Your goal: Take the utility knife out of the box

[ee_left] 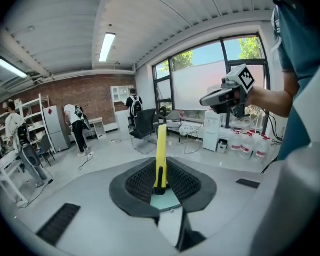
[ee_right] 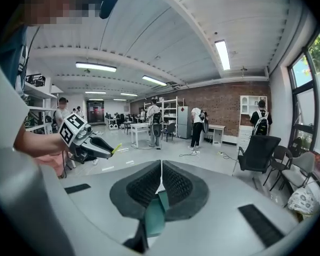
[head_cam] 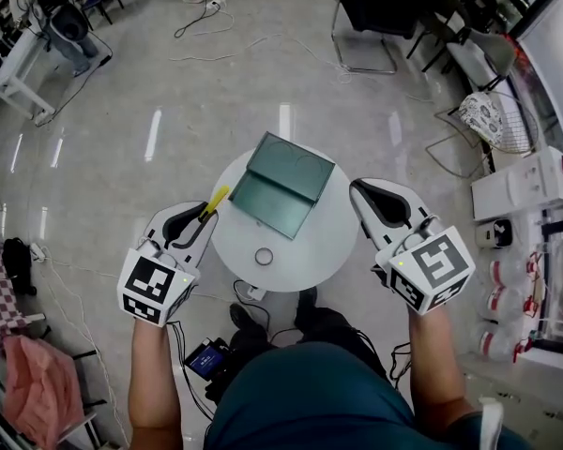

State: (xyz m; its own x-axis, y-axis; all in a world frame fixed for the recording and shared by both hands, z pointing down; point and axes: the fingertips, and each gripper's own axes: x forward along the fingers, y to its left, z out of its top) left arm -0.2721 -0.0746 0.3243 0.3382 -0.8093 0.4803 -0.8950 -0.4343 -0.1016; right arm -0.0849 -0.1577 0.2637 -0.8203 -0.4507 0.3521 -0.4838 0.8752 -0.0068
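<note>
Left gripper view: left tool (ee_left: 161, 167) pinches the yellow utility knife (ee_left: 161, 143) upright between its 2 jaws. Right gripper view: right tool (ee_right: 160, 169) has its jaws pressed together on nothing. Head view: the knife is outside the open dark-green box (head_cam: 281, 186) on the round white bench (head_cam: 330, 242), beside the box's left edge. Each tool's cube shows black-and-white square markers.

Left gripper (ee_left: 161, 168) pads hide the utility knife (ee_left: 161, 148) base; the ring (head_cam: 264, 256) at 6 o'clock on the table (head_cam: 330, 242) is unidentifiably small.
</note>
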